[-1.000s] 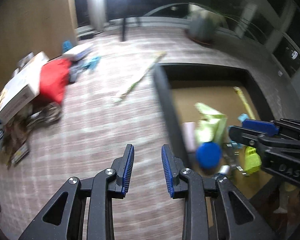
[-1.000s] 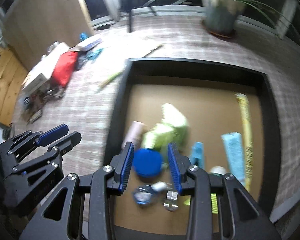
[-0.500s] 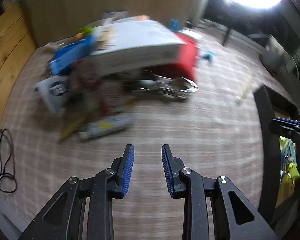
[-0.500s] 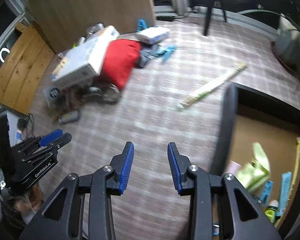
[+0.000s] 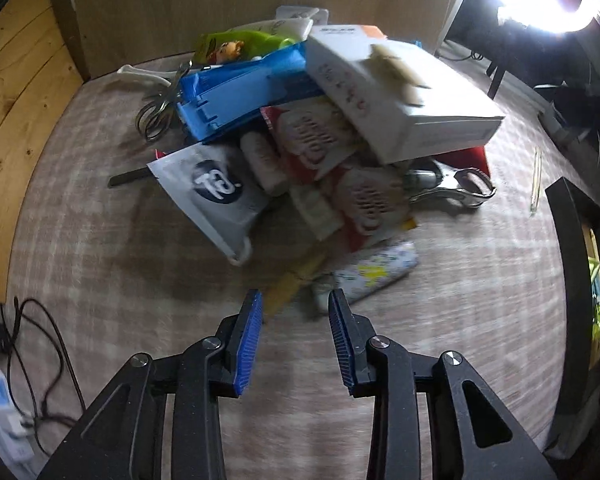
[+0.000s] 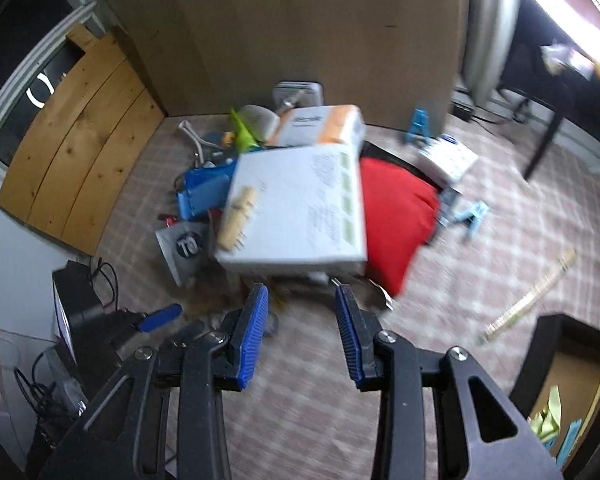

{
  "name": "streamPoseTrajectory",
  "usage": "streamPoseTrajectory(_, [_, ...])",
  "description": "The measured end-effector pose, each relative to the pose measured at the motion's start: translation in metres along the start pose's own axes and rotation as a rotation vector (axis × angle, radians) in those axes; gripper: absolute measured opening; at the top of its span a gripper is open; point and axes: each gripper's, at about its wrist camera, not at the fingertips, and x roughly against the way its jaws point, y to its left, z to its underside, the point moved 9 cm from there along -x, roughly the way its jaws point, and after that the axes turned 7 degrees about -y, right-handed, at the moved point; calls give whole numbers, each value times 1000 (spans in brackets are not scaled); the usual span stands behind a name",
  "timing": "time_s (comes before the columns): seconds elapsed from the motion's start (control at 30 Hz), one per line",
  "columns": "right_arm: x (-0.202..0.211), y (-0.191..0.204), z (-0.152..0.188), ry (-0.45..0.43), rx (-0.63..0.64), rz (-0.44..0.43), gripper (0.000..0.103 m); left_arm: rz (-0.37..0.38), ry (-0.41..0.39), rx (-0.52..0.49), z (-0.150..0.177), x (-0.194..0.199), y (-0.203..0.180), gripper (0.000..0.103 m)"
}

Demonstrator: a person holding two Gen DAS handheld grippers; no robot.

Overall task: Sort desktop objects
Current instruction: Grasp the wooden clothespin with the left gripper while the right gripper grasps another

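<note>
Cluttered heap of boxes, packets and tools, topped by a large white cardboard box [image 5: 400,92], lies unsorted at twelve o'clock; black-walled tray [image 5: 576,240] at three o'clock holds few items. Left gripper [image 5: 294,336] and right gripper [image 6: 300,334] gape empty.

A heap of objects is found at the far middle of the checked tablecloth [image 5: 100,264], against an upright board [image 5: 260,4]. At the top of the heap a large flat box [image 5: 400,92] is laid; a smaller box [image 6: 320,124] is seen behind it. To its left a plastic case [image 5: 236,92] is set, with scissors [image 5: 160,108] just left of that. Snack packets [image 5: 340,168] are tucked under the large box, and a pouch [image 5: 216,196] lies to their left. A patterned packet [image 5: 368,276] lies at the heap's near edge. A cushion [image 6: 396,216] is placed right of the large box. A tray [image 5: 576,264] stands at the far right, well apart from the heap. A cable [image 5: 48,340] trails at the near left.
</note>
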Motion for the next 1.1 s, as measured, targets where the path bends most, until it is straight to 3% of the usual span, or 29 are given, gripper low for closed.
streamPoseTrajectory(0.23, [-37, 20, -18, 70, -7, 14, 35, 42, 30, -96, -5, -18, 5, 32])
streamPoseTrajectory(0.53, [-61, 29, -24, 116, 2, 59, 35, 119, 48, -124, -14, -37, -7, 32])
streamPoseTrajectory(0.73, [-70, 41, -28, 127, 18, 67, 34, 110, 50, -144, -17, -44, -4, 22])
streamPoseTrajectory(0.8, [-74, 44, -27, 137, 37, 91, 33, 116, 52, -143, -17, -45, -2, 21])
streamPoseTrajectory(0.97, [-79, 38, -24, 158, 40, 138, 14, 94, 41, -155, -14, -45, 4, 11])
streamPoseTrajectory(1.1, [-76, 34, -23, 150, 34, 137, 14, 95, 24, -119, -7, -41, 11, 11])
